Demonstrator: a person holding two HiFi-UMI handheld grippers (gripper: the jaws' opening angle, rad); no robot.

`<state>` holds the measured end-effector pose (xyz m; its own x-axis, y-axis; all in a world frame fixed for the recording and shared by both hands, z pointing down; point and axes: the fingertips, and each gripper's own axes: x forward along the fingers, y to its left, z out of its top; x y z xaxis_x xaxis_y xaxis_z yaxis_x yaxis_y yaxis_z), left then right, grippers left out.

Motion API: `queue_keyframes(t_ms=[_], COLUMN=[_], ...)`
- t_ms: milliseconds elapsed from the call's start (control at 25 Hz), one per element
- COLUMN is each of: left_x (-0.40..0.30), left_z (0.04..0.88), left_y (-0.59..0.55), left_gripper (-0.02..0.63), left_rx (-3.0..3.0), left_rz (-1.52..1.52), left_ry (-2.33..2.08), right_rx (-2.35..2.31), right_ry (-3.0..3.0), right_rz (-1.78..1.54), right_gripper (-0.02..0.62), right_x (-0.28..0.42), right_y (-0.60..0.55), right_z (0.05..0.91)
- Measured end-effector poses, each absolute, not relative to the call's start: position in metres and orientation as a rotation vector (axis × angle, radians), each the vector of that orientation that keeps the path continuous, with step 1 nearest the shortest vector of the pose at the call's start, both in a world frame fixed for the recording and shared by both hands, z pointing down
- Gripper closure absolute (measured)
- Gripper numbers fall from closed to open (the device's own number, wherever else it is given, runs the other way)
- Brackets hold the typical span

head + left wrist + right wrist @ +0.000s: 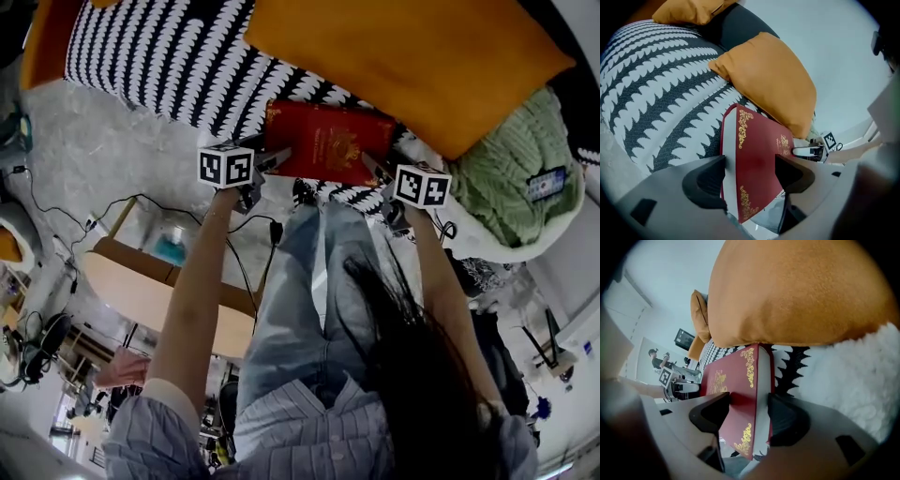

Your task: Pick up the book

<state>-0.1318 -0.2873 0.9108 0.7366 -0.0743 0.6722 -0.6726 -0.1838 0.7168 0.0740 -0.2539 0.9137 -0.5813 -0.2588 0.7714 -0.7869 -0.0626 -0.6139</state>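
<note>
Straddled the red book's [326, 142] left end with the left gripper [272, 162], jaws spread. Lay long axis crosswise on the patterned sofa seat [169, 66], orange cushion [403, 56] overlapping. Straddled its right end with the right gripper [379, 169], jaws spread, equally near.

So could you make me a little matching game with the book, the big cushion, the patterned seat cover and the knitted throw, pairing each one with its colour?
Things:
1. book
2. cushion
3. seat cover
4. knitted throw

Colours:
A. pale green
B. black and white pattern
C. dark red with gold ornaments
D. orange

Pairs: 1-C, 2-D, 3-B, 4-A
</note>
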Motion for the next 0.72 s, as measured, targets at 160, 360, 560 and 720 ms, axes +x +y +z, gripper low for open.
queue_keyframes(t_ms=[160,360,560,720], left_x=[-0.133,-0.131,-0.121,-0.097], left_z=[0.914,0.899,0.874,0.855], left_y=[-0.283,-0.286,-0.289,-0.273], left_gripper=[0.265,0.268,0.268,0.268], left_rx=[1.74,1.753,1.765,1.807], left_rz=[0.661,0.639,0.572,0.605], left_ry=[-0.599,-0.631,-0.675,-0.702], right_rx=[1.105,1.089,1.105,1.146], right_ry=[-1.812,-1.819,-1.829,-1.86], right_rz=[1.653,1.62,1.622,1.594], right_gripper=[0.33,0.331,0.331,0.331], right_x=[0.073,0.076,0.088,0.111], right_y=[-0.253,-0.254,-0.246,-0.235], right_z=[0.919,0.901,0.88,0.857])
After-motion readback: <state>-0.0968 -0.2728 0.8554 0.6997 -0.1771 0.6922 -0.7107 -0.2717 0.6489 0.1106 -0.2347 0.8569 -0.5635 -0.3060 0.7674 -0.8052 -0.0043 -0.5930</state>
